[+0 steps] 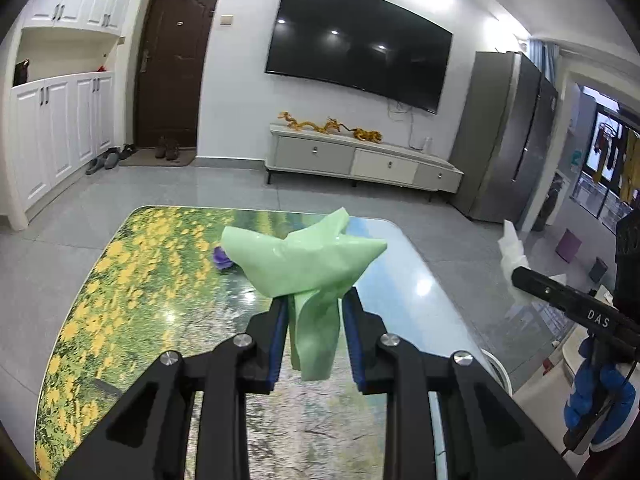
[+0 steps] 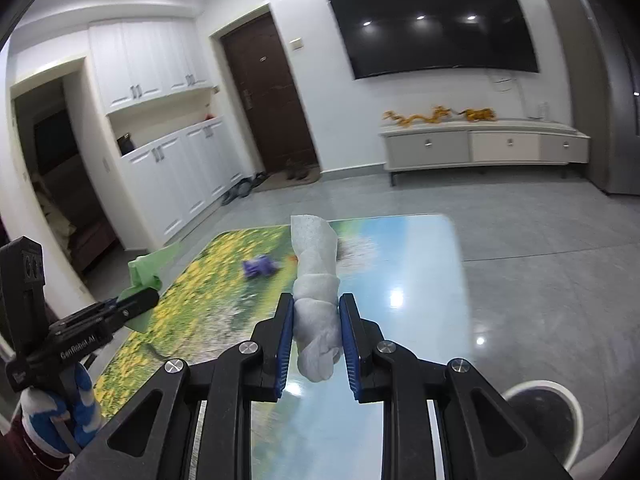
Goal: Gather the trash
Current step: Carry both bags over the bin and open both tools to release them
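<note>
holding two pieces of trash at once, i have both hands raised over the desk (image 1: 132, 280). on my left, the left gripper (image 1: 314, 300) has its fingers (image 1: 280, 320) clamped on a crumpled green plastic bag (image 1: 304, 256); the pinched neck sits between the blue pads, the loose part fans out ahead of the tips and a tail hangs below. i judge that grip near the bunched middle keeps the limp film from slipping. just past those fingertips, a small purple scrap (image 1: 221, 258) lies on the desk, not picked up. on my right, the right gripper (image 2: 316, 308) has its fingers (image 2: 286, 320) closed on a twisted white paper towel (image 2: 316, 288), which stands up between the pads and pokes out beyond the tips. below and right of those fingers, a round white-rimmed bin (image 2: 560, 396) sits on the floor beside the desk. i reckon that is where both pieces go, with the purple scrap left for afterwards.
</note>
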Motion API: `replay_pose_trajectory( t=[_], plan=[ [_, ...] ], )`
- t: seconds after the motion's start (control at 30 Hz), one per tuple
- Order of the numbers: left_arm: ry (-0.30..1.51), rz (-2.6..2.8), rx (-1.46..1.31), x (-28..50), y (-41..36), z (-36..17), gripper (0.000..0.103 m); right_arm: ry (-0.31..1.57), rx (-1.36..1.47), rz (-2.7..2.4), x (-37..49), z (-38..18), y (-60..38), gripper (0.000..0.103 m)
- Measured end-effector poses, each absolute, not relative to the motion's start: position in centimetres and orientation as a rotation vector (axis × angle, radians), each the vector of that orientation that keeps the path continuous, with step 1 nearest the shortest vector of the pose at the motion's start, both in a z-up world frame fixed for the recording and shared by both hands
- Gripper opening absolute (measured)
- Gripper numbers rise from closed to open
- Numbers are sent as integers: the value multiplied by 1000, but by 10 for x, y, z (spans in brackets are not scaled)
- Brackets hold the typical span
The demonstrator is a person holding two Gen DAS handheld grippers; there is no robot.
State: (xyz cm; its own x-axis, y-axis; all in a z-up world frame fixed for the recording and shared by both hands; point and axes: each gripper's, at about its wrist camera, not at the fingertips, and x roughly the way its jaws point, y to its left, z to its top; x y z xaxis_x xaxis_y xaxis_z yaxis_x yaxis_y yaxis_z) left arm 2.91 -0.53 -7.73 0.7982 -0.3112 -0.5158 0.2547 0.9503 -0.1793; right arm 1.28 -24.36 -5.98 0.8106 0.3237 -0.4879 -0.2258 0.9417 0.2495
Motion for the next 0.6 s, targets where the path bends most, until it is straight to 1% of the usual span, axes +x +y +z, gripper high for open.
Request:
replay_pose_trajectory(
  t=[0.17,0.4,0.6],
  plan=[
    [575,-382,-43,27,-43,-69,25,555,233,188,-1,-69,-288,22],
    [600,-538,50,30,-119,-64,25,603,357,45,-15,-102,-358,22],
    [666,-697,132,35,-196,-79,25,639,428,-68,-32,-127,-411,22]
  ],
)
